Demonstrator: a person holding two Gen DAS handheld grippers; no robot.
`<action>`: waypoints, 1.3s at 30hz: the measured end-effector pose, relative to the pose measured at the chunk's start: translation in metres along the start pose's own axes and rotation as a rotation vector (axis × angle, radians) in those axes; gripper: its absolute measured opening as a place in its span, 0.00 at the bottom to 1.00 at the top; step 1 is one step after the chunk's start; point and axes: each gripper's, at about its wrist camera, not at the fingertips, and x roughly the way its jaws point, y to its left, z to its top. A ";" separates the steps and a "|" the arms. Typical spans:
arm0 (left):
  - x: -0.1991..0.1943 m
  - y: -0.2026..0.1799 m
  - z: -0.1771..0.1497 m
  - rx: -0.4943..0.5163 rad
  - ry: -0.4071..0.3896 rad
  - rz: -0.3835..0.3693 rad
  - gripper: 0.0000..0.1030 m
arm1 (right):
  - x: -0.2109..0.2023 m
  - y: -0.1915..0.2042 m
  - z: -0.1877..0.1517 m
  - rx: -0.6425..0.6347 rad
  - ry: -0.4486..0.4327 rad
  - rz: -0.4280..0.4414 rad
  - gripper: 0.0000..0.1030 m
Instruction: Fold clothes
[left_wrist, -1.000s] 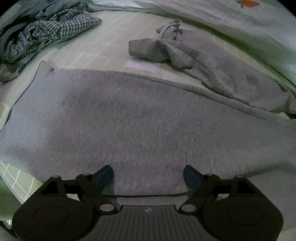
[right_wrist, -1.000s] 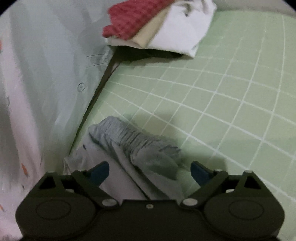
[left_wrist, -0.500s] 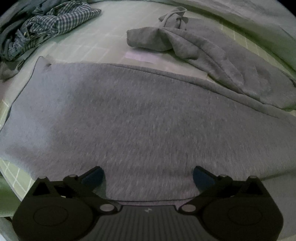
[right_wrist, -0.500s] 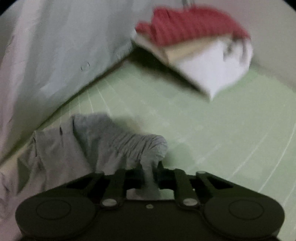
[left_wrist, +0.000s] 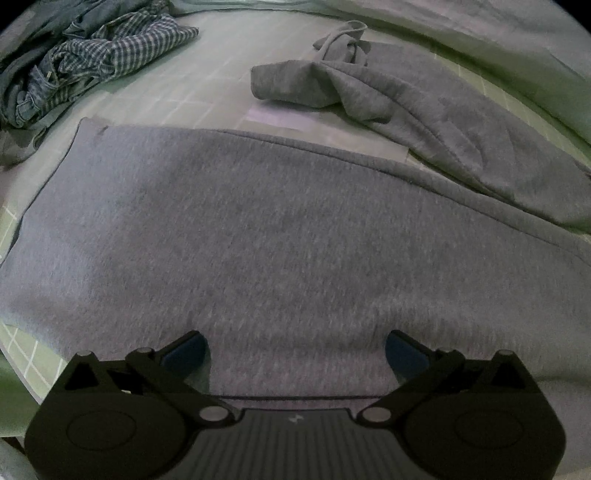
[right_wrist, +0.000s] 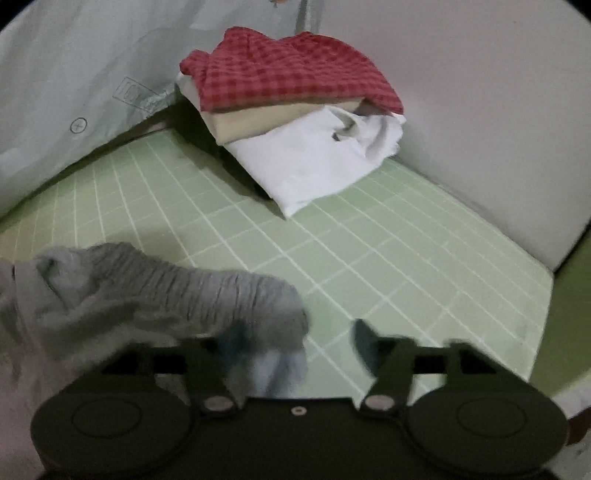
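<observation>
Left wrist view: left gripper (left_wrist: 295, 350) has its jaws wide apart, same spread as half a second ago, nothing between them; framing has barely shifted since then. The grey sweatpants (left_wrist: 280, 240) fill the middle of the frame, one leg lying flat and smooth across the centre, the second leg (left_wrist: 424, 110) rumpled and running from upper centre down to the right edge, its end folded over. One crumpled pile of blue checked shirt and denim (left_wrist: 81, 62) sits upper left, apart from the pants. Green grid sheet (left_wrist: 207, 70) shows between them. Right wrist view: right gripper (right_wrist: 295, 343) was clamped on the ribbed grey waistband (right_wrist: 192, 291) half a second ago; now the jaws stand apart, motion-blurred, and the fabric lies over the left finger at lower left, bunched and gathered. Cannot tell whether the cloth touches the pad. One stack of three folded items at upper centre: red checked cloth (right_wrist: 291, 74) on top, beige (right_wrist: 266, 118) under it, white (right_wrist: 314, 158) at the bottom. It appears lower in frame and sharper than before. Pale quilt (right_wrist: 74, 74) upper left, white pillow (right_wrist: 498, 110) right.
</observation>
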 end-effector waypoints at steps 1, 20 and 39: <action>0.000 -0.001 0.000 0.000 0.001 0.000 1.00 | -0.003 0.000 -0.002 0.006 -0.005 -0.003 0.84; -0.022 0.048 0.041 0.028 0.005 -0.323 1.00 | -0.070 0.110 -0.031 -0.011 -0.053 0.115 0.96; 0.043 0.020 0.269 0.247 -0.228 -0.236 0.92 | -0.069 0.218 -0.027 0.005 -0.002 0.070 0.96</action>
